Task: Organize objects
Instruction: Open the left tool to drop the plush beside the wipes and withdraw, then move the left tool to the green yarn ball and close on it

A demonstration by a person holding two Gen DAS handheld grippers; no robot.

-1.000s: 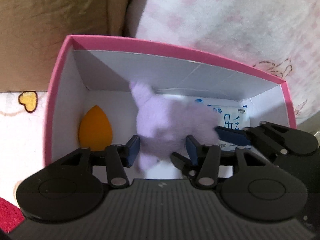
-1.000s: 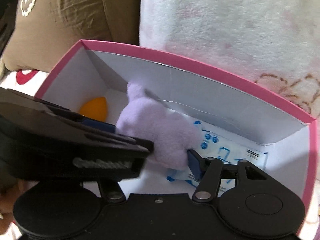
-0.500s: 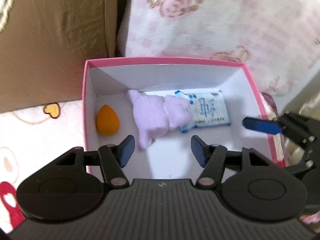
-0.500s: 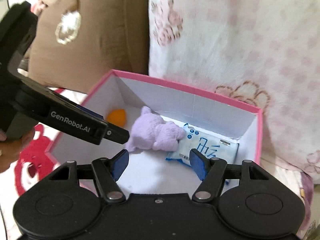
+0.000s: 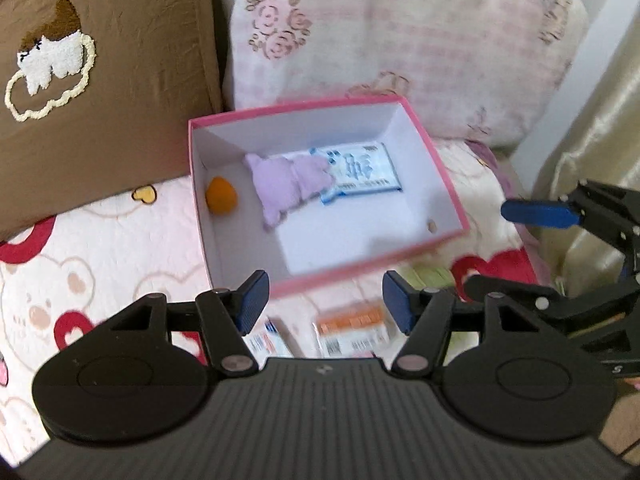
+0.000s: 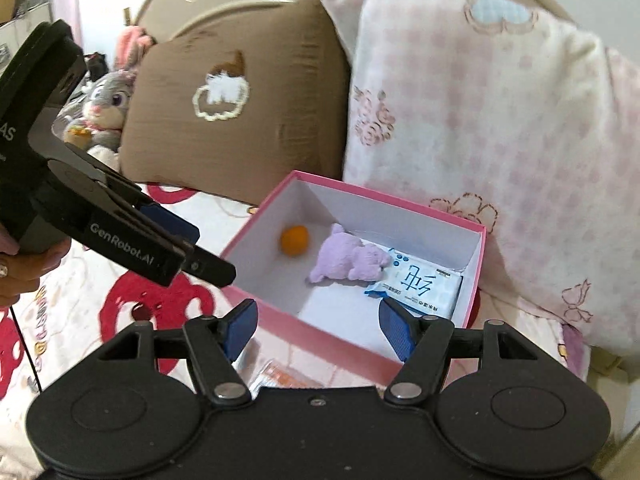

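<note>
— On the bear-print bedspread (image 5: 120,236), what sits in the pink cardboard box with white walls (image 5: 444,184)?

— An orange egg-shaped sponge (image 5: 221,195) lies near the left wall. A lilac plush toy (image 5: 288,184) lies mid-floor, its end overlapping a blue-and-white wipes packet (image 5: 362,168) toward the back wall.

— And the left gripper (image 5: 323,300)?

— Its jaws have just been opening and stand apart with nothing between them, above the box's near rim. Small printed packets (image 5: 352,330) lie blurred on the bedspread below.

— The right gripper (image 6: 316,326)?

— Also spread, empty, over the near rim.

— Behind the box?

— A brown pillow with a stitched cloud (image 6: 224,108) and a pink checked floral pillow (image 6: 480,120) lean upright; a grey rabbit plush (image 6: 106,108) sits far left.
</note>
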